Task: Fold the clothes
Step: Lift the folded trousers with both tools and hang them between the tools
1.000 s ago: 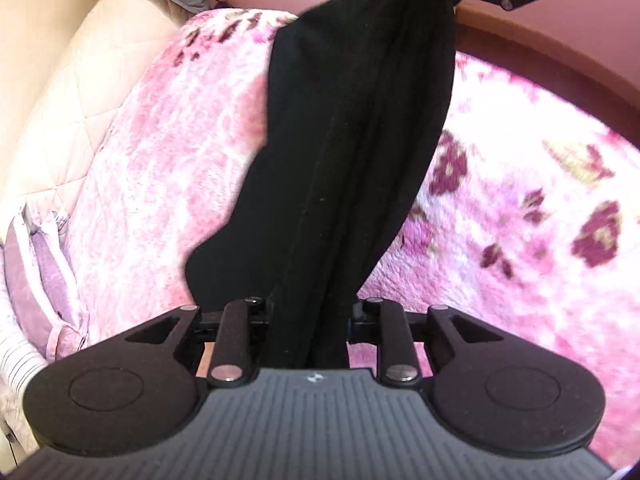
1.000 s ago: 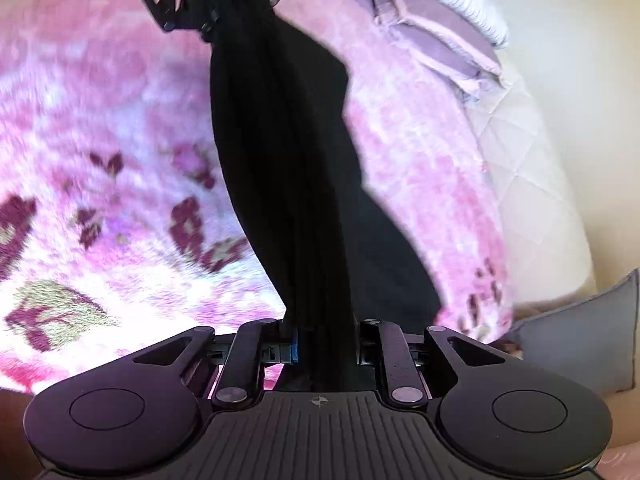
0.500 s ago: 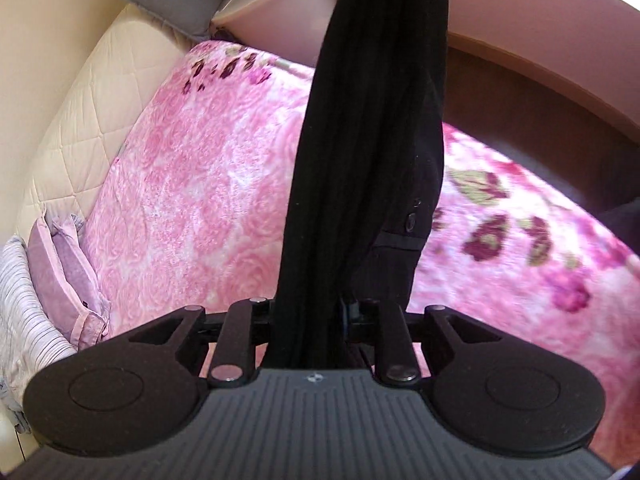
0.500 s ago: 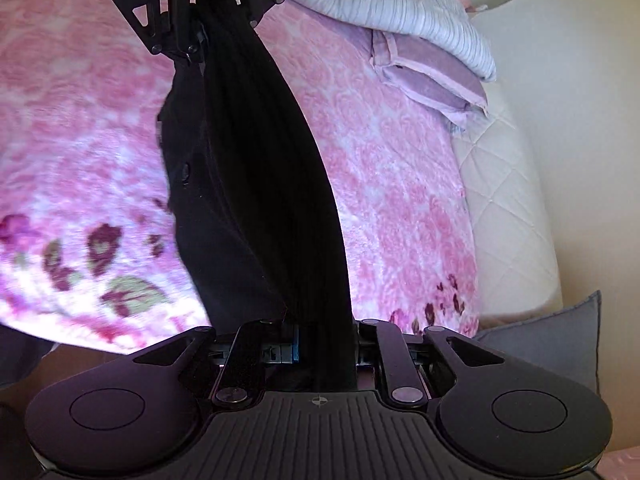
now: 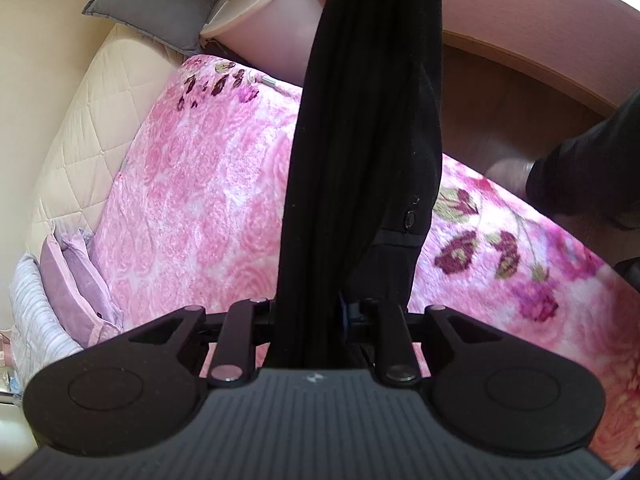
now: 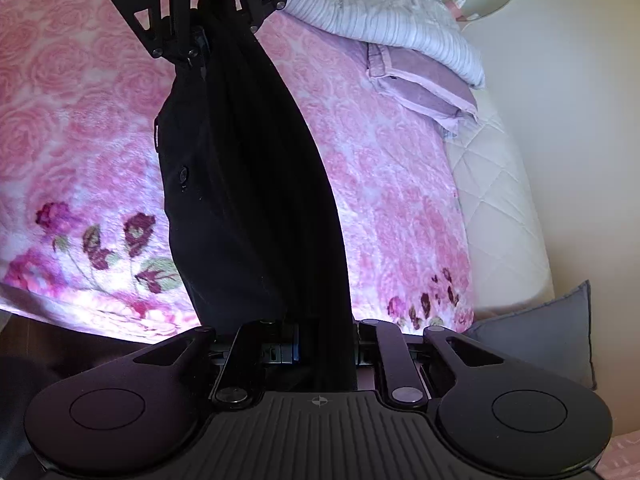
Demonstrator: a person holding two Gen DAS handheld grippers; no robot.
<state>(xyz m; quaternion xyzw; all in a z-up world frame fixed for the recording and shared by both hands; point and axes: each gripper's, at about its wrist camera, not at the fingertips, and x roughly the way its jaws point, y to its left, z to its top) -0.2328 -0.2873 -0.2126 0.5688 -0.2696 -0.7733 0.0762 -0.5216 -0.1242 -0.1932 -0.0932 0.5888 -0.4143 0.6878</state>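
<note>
Compared with a second ago, both tools sit higher above the bed: more of the pink blanket [image 5: 192, 208] and the room edge shows in each view, and the black garment [image 5: 360, 140] now hangs clear of the blanket instead of trailing on it.

Left tool [image 5: 316, 312]: jaws clamped on one bunched end of the garment. Right tool [image 6: 320, 340]: jaws clamped on the other end. The cloth is stretched between the two as a narrow, pleated black band; a flap with one button [image 5: 409, 219] hangs off its side.

Materials: garment is a matte black woven fabric, one piece. Blanket is plush, with a rose pattern and darker flower sprigs at the border. Beneath it is a cream quilted mattress [image 5: 80, 128] with diamond stitching. One grey cushion [image 5: 156, 0], one lilac pillow [image 6: 420, 80], one striped white pillow [image 6: 380, 20]. A dark trouser leg [image 5: 592, 168] of the person stands on the wooden floor beside the bed.
</note>
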